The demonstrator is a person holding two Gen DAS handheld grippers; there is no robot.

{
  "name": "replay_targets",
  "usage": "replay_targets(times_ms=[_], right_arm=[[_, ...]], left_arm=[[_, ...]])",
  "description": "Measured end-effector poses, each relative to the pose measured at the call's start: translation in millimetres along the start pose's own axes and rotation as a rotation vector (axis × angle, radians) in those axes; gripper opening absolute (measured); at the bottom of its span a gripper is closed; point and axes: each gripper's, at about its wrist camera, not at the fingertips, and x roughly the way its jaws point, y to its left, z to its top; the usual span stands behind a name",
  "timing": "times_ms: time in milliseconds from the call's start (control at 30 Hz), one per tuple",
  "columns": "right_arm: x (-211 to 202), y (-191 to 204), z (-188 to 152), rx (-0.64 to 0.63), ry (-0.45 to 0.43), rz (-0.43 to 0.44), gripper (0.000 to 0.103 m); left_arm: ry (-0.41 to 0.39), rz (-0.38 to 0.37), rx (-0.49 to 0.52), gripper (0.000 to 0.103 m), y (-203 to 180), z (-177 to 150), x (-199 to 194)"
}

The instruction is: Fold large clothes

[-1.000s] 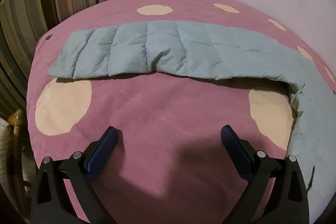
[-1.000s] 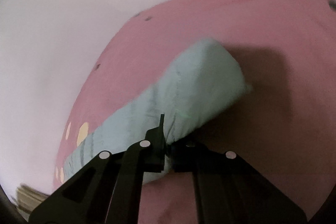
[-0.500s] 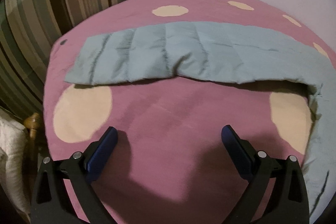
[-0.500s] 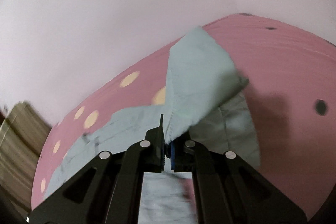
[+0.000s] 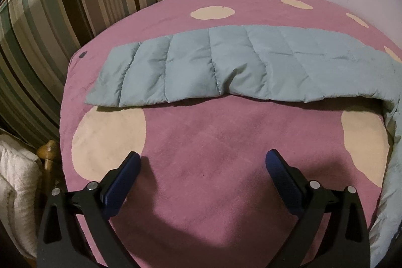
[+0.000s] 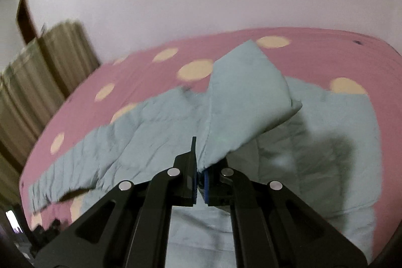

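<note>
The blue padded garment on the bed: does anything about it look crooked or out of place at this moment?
Yes. The garment does not lie flat: one long quilted strip stretches across the pink spotted blanket and bends down at the right edge. The right tongs are shut on a raised corner, which hangs over the rest. No tear or stain shows.

No readable text anywhere in these shots

Looked over both wrist views and honestly there's nothing to read: no labels, brand marks, numbers or signs. The light blue quilted garment (image 5: pixel 226 67) lying ahead of the left hand-held gripper (image 5: pixel 203 162) shows only stitching, no visible tag. The pink bed cover (image 5: pixel 213 142) under it just has cream dots, and the striped curtain (image 5: pixel 75 4) beyond it is plain stripes.
</note>
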Motion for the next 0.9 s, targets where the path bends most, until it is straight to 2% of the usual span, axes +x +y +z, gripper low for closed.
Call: replay_targets(times_ms=[133,300,367,467,533,633,800,900], right_arm=[[42,44,-13,-0.121,0.102,-0.005,0.003],[71,60,-31,-0.185,0.215,-0.026,0.004],[77,65,-36,-0.204,0.233,-0.037,0.004],[83,71,-42,-0.232,0.270,-0.039,0.011],[83,75,-45,-0.239,0.280,-0.027,0.021],[72,77,-47,-0.243,0.288,0.028,0.039],[24,73,-43,-0.230,0.248,0.152,0.040],[-17,41,-28,-0.207,0.183,0.140,0.039]], left_arm=[[0.003,-0.003,-0.001,0.099,0,0,0],[0.006,-0.012,-0.006,0.099,2,0,1],[0.006,-0.011,-0.005,0.099,2,0,1],[0.007,-0.010,-0.004,0.099,2,0,1],[0.006,-0.009,-0.004,0.099,1,1,1],[0.006,-0.007,-0.003,0.099,1,1,2],[0.006,-0.008,-0.004,0.099,1,1,2],[0.007,-0.007,-0.003,0.099,2,1,2]])
